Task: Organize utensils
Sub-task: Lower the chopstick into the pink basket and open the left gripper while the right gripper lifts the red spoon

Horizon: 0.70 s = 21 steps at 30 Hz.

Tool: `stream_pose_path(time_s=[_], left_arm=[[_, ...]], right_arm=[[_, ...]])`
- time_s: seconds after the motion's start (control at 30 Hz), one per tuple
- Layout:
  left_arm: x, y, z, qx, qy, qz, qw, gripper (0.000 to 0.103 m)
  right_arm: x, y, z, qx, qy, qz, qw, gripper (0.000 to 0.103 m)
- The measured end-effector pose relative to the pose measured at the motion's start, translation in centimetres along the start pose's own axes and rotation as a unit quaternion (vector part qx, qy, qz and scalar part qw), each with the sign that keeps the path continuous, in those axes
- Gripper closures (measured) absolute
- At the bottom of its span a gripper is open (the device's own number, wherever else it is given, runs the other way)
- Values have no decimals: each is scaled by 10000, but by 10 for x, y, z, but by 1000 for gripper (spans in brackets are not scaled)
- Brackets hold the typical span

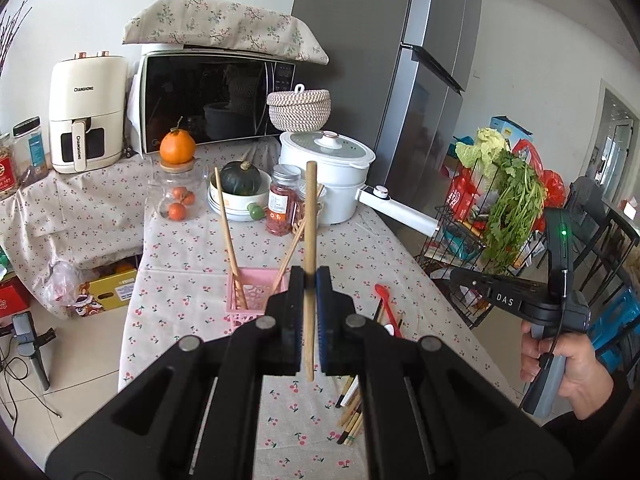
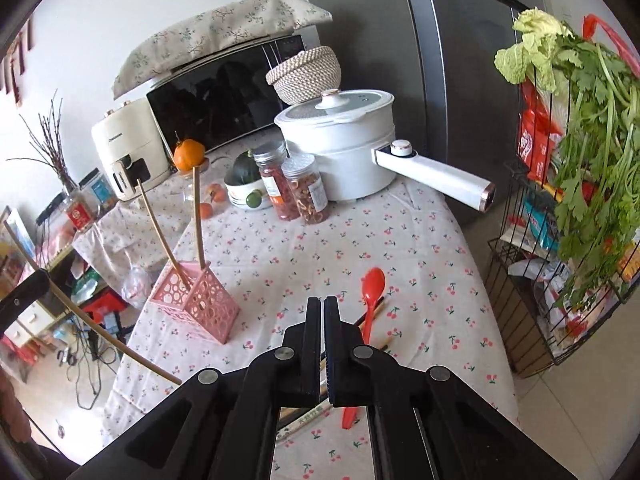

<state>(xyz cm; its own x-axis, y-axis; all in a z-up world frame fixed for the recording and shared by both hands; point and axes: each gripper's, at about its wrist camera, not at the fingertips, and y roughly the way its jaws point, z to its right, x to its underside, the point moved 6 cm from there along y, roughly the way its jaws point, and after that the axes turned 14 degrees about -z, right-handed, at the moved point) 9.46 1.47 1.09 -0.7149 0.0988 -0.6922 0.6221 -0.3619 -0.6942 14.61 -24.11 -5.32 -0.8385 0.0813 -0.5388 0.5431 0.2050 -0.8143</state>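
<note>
Above the cherry-print table and pink holder, we pinch a light, stiff, slippery wooden chopstick low on its shaft in our left gripper, while our right gripper is closed, seemingly empty.

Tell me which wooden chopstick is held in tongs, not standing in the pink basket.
The chopstick clamped upright in the left tongs; two others lean in the basket.

We see a table under a cherry-print cloth. On it stand a pink perforated holder, a white electric pot and two spice jars; a red spoon and loose chopsticks lie flat.
</note>
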Motion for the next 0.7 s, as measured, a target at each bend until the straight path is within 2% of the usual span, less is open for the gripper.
stream_pose_path(time_s=[0.1,0.17,0.23,0.3,0.47,0.63,0.7], left_arm=[[1,4,-3,50,-68,-96,9999,96],[4,11,-2,80,-81,-248,9996,96],[8,20,-1,134,-99,-460,9988,96],[14,29,0,176,-126,-680,9975,96],[20,42,1,212,-145,-937,9953,96],[18,52,0,218,-183,-1046,9941,96],[17,57,-1,250,-199,-1098,9934,96]], right_arm=[[-6,3,-1,-64,-92,-84,9999,99],[-8,15,0,-11,-127,-328,9994,93],[-9,34,5,21,-148,-667,9977,67],[-13,53,16,205,-40,-879,9959,57],[-26,107,52,437,401,-1420,9881,57],[-34,157,76,684,731,-1812,9783,65],[-36,173,79,699,799,-1944,9752,66]])
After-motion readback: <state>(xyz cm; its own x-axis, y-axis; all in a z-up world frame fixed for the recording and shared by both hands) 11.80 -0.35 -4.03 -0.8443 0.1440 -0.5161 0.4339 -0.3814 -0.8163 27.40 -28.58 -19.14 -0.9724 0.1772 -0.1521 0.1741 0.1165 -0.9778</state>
